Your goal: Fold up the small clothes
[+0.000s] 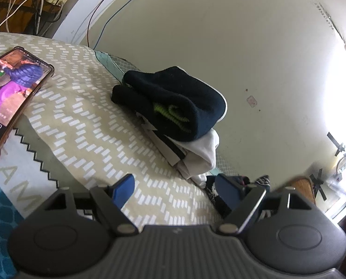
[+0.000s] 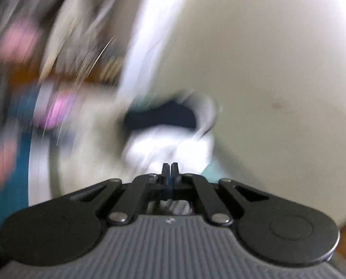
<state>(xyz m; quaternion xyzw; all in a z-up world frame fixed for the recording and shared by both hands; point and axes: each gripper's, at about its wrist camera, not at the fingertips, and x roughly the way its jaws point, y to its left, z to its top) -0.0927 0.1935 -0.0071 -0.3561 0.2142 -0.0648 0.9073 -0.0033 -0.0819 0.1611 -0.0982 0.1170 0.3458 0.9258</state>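
Your left claw (image 1: pixel 175 191) hangs wide open and empty over the patterned cloth (image 1: pixel 84 125). Your right claw (image 2: pixel 170 169) is pinched together, seemingly empty, though blur hides much. Ahead, folded clothes (image 1: pixel 173 107) sit stacked; socks (image 1: pixel 213 193) beside them probably remain.

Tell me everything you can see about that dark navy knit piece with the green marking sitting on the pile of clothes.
The dark navy knit garment looks like thick, fuzzy fabric, folded or rolled into a rounded bundle with a neon green marking on its near side. It rests on top of folded white clothes, at the edge of the beige patterned cloth. Neither gripper touches it: the open left gripper hangs in front of the pile. In the blurred right wrist view it shows only as a dark patch above the white fabric.
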